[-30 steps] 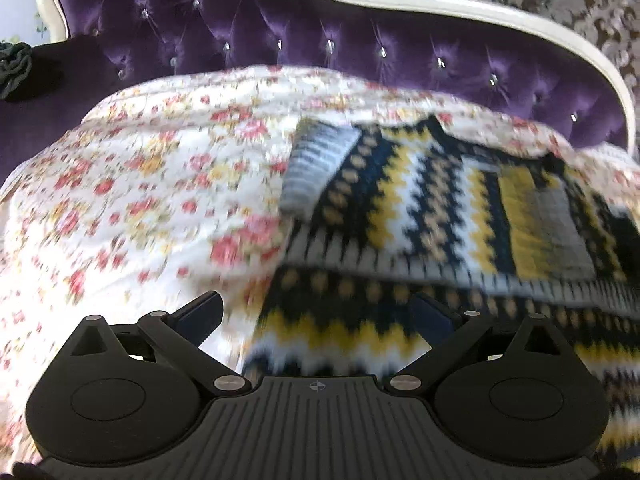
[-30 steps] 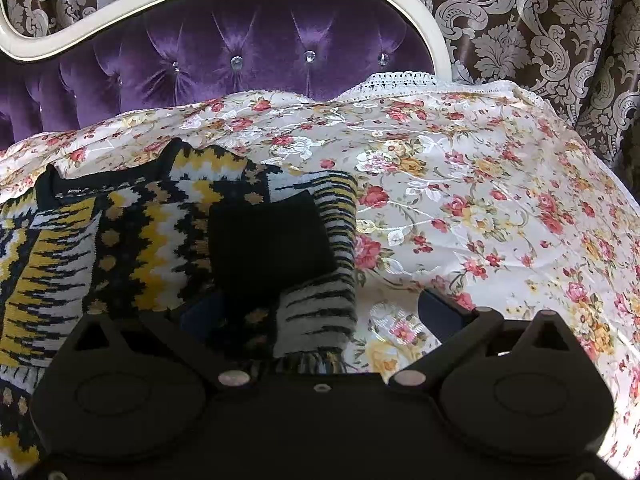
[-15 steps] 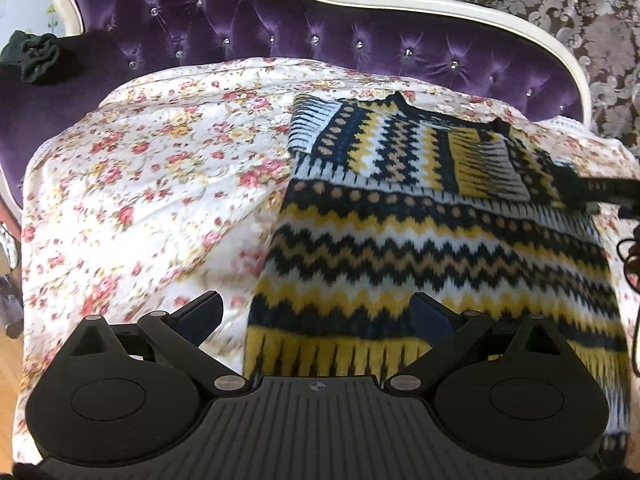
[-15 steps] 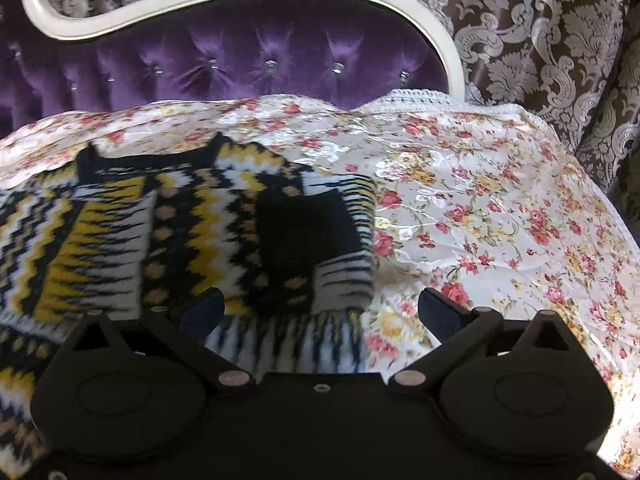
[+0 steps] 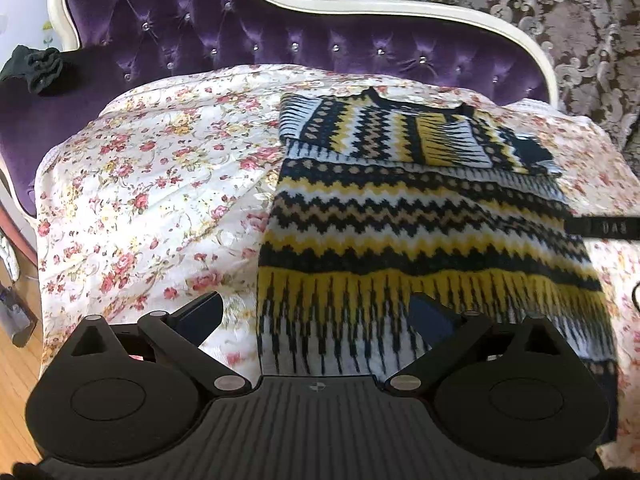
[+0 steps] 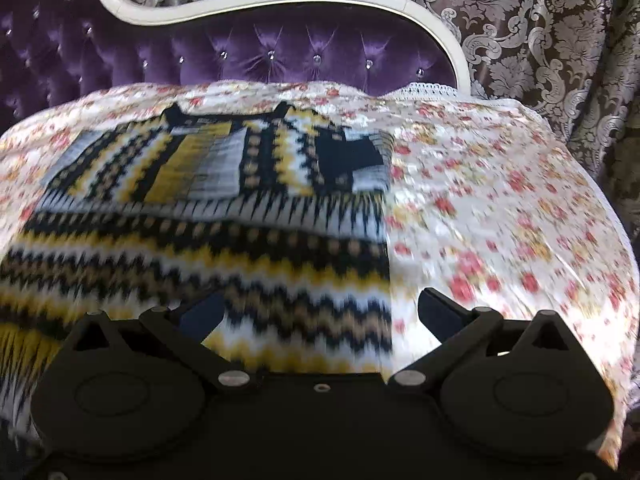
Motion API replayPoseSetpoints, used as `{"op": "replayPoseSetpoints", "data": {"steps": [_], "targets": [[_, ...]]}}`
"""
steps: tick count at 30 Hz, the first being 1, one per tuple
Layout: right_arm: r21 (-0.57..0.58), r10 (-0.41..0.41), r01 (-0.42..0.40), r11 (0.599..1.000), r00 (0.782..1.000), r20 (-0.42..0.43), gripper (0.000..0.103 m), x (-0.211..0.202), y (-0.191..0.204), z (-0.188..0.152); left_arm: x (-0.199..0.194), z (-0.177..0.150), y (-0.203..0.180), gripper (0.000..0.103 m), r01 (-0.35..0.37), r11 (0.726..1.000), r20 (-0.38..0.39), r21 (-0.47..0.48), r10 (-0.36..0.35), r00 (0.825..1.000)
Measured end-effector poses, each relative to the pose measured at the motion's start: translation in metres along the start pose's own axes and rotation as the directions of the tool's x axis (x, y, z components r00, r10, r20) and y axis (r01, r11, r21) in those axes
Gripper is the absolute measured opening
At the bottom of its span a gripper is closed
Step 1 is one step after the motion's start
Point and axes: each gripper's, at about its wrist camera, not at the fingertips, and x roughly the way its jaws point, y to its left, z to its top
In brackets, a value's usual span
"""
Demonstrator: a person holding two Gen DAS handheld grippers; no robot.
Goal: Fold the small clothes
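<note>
A small knitted sweater (image 5: 424, 216) with yellow, black, white and tan zigzag bands lies flat on the floral bedspread (image 5: 152, 200), both sleeves folded in across its chest. It also shows in the right wrist view (image 6: 224, 216). My left gripper (image 5: 316, 316) is open and empty above the sweater's lower left hem corner. My right gripper (image 6: 318, 314) is open and empty above the sweater's right edge. A dark bar of the right gripper (image 5: 604, 226) shows at the right edge of the left wrist view.
A purple tufted headboard (image 5: 304, 44) with a white frame stands behind the bed, also in the right wrist view (image 6: 280, 56). A dark bundle of cloth (image 5: 38, 68) sits at the far left. Patterned curtains (image 6: 560, 40) hang at the right. Wooden floor (image 5: 16, 380) lies left.
Both grippers have pulled back from the sweater's shoulders toward its hem, so more of the sweater shows. Both stay open and empty.
</note>
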Motion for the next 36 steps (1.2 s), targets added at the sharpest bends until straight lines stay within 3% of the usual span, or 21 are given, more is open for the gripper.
{"op": "replayPoseSetpoints", "data": {"steps": [10, 17, 27, 36], "targets": [[-0.047, -0.033, 0.034, 0.998, 0.999, 0.030, 0.102, -0.055, 0.008, -0.045, -0.021, -0.024, 0.000, 0.100, -0.010, 0.999, 0.017, 0.039, 0.009, 1.000], [0.055, 0.064, -0.065, 0.996, 0.998, 0.027, 0.102, -0.083, -0.003, -0.074, -0.028, -0.039, 0.002, 0.100, -0.008, 0.999, -0.002, 0.040, 0.008, 1.000], [0.159, 0.080, -0.074, 0.984, 0.996, -0.028, 0.102, -0.095, -0.019, -0.111, -0.029, -0.053, 0.004, 0.100, 0.003, 0.999, -0.016, 0.037, -0.002, 1.000], [0.212, 0.089, -0.063, 0.975, 0.990, -0.113, 0.102, -0.079, -0.026, -0.133, -0.025, -0.058, 0.009, 0.100, 0.012, 1.000, -0.033, 0.012, -0.011, 0.999]]}}
